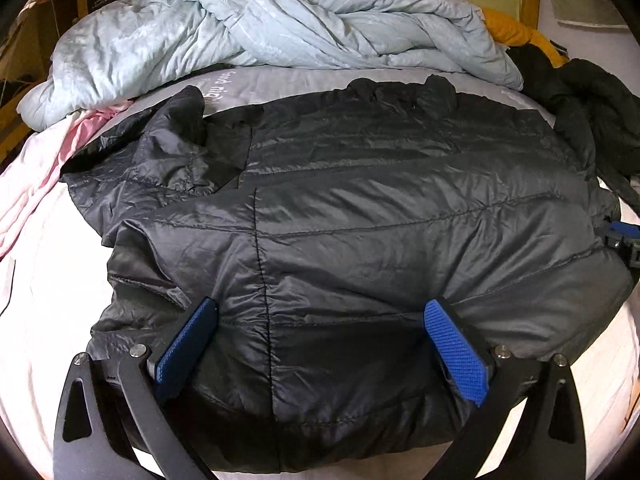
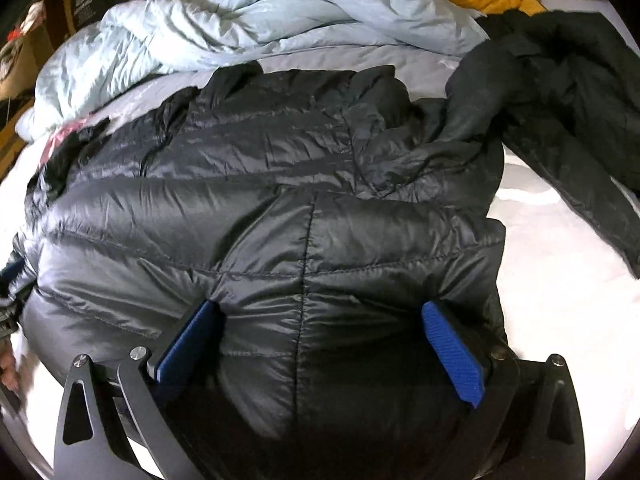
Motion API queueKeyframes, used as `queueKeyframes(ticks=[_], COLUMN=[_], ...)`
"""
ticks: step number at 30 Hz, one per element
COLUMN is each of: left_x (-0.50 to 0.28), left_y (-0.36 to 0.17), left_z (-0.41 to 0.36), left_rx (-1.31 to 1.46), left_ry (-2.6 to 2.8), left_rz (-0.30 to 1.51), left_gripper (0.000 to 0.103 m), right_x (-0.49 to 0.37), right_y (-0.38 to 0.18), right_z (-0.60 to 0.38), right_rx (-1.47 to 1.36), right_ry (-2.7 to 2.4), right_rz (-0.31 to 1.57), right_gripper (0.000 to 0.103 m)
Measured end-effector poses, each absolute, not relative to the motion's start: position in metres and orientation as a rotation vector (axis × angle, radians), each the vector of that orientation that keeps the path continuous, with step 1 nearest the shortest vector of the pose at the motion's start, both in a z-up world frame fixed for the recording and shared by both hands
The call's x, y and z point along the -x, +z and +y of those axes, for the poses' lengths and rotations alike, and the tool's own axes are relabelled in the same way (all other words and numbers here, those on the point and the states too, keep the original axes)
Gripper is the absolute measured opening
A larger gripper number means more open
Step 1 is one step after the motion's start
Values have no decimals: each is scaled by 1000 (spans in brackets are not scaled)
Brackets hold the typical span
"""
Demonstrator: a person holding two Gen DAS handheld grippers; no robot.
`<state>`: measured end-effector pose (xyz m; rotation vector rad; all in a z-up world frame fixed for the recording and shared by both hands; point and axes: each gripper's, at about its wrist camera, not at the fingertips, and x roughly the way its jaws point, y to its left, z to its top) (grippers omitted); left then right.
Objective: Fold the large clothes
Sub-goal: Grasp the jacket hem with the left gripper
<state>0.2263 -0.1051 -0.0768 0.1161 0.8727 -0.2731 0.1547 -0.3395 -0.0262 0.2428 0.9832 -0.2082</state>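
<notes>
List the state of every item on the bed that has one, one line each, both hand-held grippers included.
Black puffer jacket: spread flat on the bed, part folded, not gripped.
Left hand-held gripper: open, jaws wide over the jacket's near edge.
Right hand-held gripper: open, jaws wide over the jacket's near edge.
Light blue duvet: crumpled in a heap behind the jacket.
Second dark garment: unfolded, rumpled beside the jacket.
Pink cloth: loose, unfolded.

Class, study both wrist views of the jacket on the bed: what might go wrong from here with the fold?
1. The puffy black jacket may spring open, since the left gripper and right gripper stand open over it.
2. The second dark garment touches the jacket's far corner and could get dragged along.
3. The crumpled blue duvet crowds the far edge, limiting room.
</notes>
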Motion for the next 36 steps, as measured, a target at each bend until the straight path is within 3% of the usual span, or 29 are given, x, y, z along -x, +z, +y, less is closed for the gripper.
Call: queueKeyframes(ticks=[2,4,5,12,18,28,29,30,31,32,35,36], left_x=[-224,-227,-226,-260,-368,-512,-520,-528,-533,-536,-529,-520], left_y=[-71,-61,-49,14,27,-38,-49,-62,-74,-83,-81,-71], left_z=[-101,-97,-91,-26,14,36,38,39,42,44,48,45], left_rx=[-104,-86,-73,-2,39,101,99,102,112,120,76,20], left_ry=[-275,-299,-302,-146,-100,18,15,9,2,2,43,65], left_rz=[873,867,832,623,689,899,925,966,1002,1025,937,863], left_gripper=[103,103,103,103,103,99,88,68,56,37,8,5], right_x=[-154,-150,-146,-114,-120,-134,-137,-140,-143,-146,-150,-151], right_y=[-23,-15,-7,52,55,43,41,39,39,37,29,26], right_z=[-338,-337,-338,-342,-367,-384,-383,-383,-383,-382,-375,-373], right_rx=[-225,-232,-237,-158,-190,-136,-121,-119,-119,-118,-92,-77], right_ry=[-196,-164,-162,-233,-306,-387,-385,-379,-375,-365,-360,-363], right_rz=[983,953,920,639,689,720,727,732,735,741,769,778], right_gripper=[99,83,82,82,82,82,82,82,82,82,82,82])
